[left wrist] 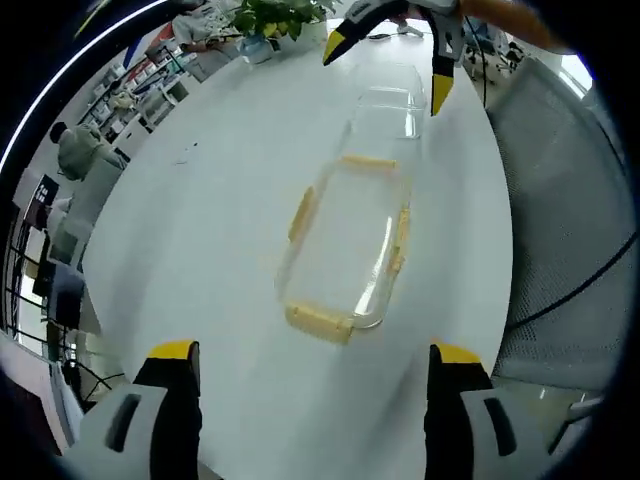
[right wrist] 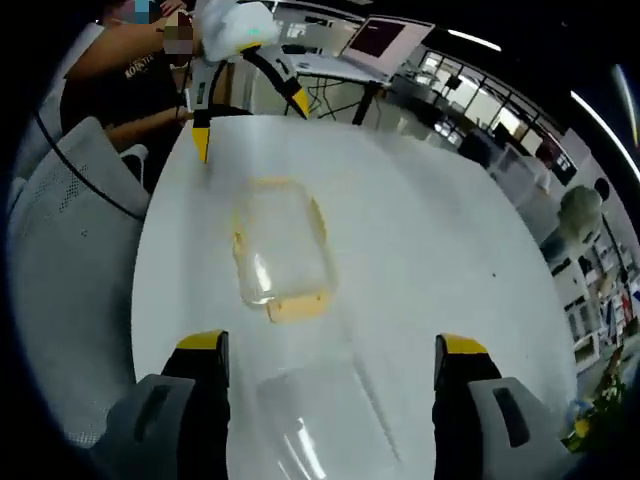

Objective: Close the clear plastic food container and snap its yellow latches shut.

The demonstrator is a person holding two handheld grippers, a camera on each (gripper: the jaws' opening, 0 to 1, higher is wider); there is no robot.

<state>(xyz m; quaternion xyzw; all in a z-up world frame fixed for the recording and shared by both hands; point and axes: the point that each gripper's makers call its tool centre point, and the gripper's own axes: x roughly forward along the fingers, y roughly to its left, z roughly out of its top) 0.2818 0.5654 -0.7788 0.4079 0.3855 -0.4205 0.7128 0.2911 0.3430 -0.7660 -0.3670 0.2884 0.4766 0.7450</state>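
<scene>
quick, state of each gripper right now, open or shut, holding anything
Left gripper: open, holding nothing, the lid with yellow latches on the table ahead of it.
Right gripper: open, holding nothing, the clear container lying between its jaws untouched.

office | white table (right wrist: 420,220), laptop (right wrist: 385,38), mesh chair (right wrist: 70,200) (shelves (left wrist: 150,75) behind)

Pale lettering runs across the chest of a person's dark shirt (right wrist: 140,75) in the right gripper view, too blurred to read; no other text legible.
</scene>
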